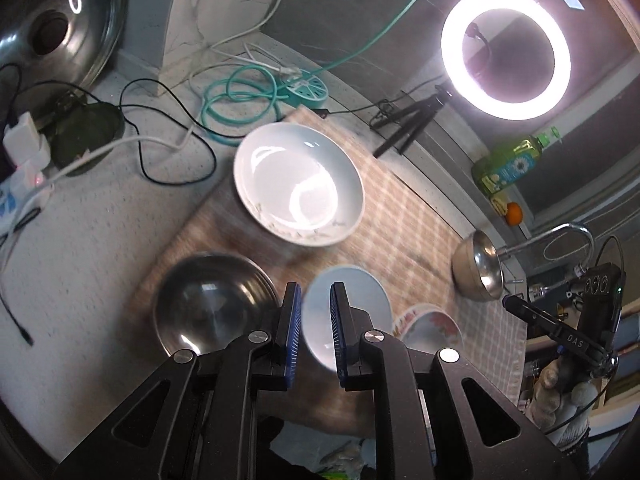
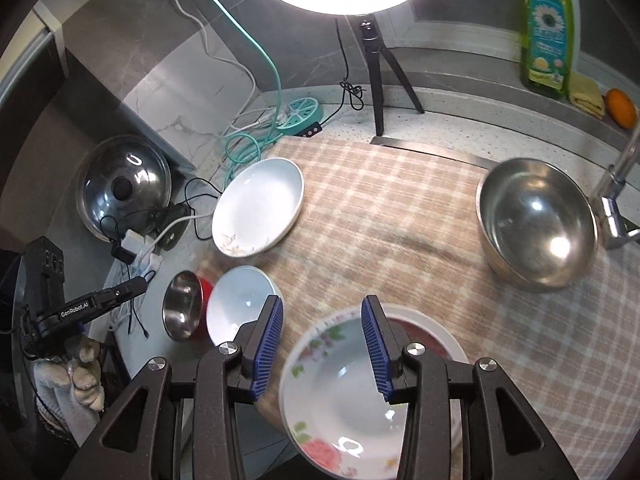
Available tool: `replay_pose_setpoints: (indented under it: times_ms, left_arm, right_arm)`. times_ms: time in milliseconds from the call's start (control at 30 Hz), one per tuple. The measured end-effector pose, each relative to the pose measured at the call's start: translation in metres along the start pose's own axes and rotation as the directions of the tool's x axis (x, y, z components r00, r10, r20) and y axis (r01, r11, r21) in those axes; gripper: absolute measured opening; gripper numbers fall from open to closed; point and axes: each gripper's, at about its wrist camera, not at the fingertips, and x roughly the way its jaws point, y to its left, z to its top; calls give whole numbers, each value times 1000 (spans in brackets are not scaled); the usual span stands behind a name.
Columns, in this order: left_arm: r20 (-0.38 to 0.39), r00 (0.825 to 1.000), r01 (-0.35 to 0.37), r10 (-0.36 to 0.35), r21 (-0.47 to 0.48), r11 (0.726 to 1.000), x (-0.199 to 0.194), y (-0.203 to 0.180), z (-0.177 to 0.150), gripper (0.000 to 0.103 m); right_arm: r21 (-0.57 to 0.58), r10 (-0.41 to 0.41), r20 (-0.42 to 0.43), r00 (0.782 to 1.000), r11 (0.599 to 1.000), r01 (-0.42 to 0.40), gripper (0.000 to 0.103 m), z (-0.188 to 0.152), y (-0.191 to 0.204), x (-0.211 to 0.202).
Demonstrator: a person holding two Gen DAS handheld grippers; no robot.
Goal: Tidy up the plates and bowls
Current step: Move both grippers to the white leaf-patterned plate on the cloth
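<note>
Nearest the right wrist camera, the right gripper [image 2: 322, 340] hangs over a floral bowl [image 2: 340, 400]; its blue pads stand apart, one inside the bowl's rim and one outside it, and neither visibly presses on the rim. The floral bowl sits in or on a white dish with a red inside [image 2: 432, 332], at the near edge of a checked cloth [image 2: 400, 208]. Nearest the left wrist camera, the left gripper [image 1: 316, 320] has its fingers drawn close together with a narrow gap between them and nothing held; it hovers above a small white bowl [image 1: 360, 300]. Just left of that small white bowl, in the left view, lies a steel bowl [image 1: 208, 308], which the right view shows nested in a red one [image 2: 204, 292]. Each gripper is held in a gloved hand [image 1: 560, 396], seen at the edge of the other's view. Farther in on the cloth rests a wide white plate [image 1: 298, 184] with faint markings near its rim. A larger steel bowl [image 2: 536, 224] sits tilted on the cloth's far right side, just beside a tap [image 2: 616, 184]. Beyond the cloth stand a lit ring light [image 1: 506, 54] on a small tripod, a coil of teal cable [image 1: 240, 96], a pot lid [image 2: 124, 188] leaning near the wall, and a green bottle [image 2: 546, 28] on the ledge beside an orange [image 2: 622, 108].
</note>
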Motion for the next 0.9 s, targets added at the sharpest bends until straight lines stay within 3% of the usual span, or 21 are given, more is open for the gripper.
replay_pose_setpoints:
  times_ms: [367,900]
  left_arm:
    - [-91,996,-19,17,-14,1000,51,33,66,13]
    - [-174,984,-40,28,-70,997,105,69,104,13]
  right_arm:
    - [44,13,-65,998,999,-10,37,68,26,68]
    - [154,68,-196,978,987,-38,34,100,20,161]
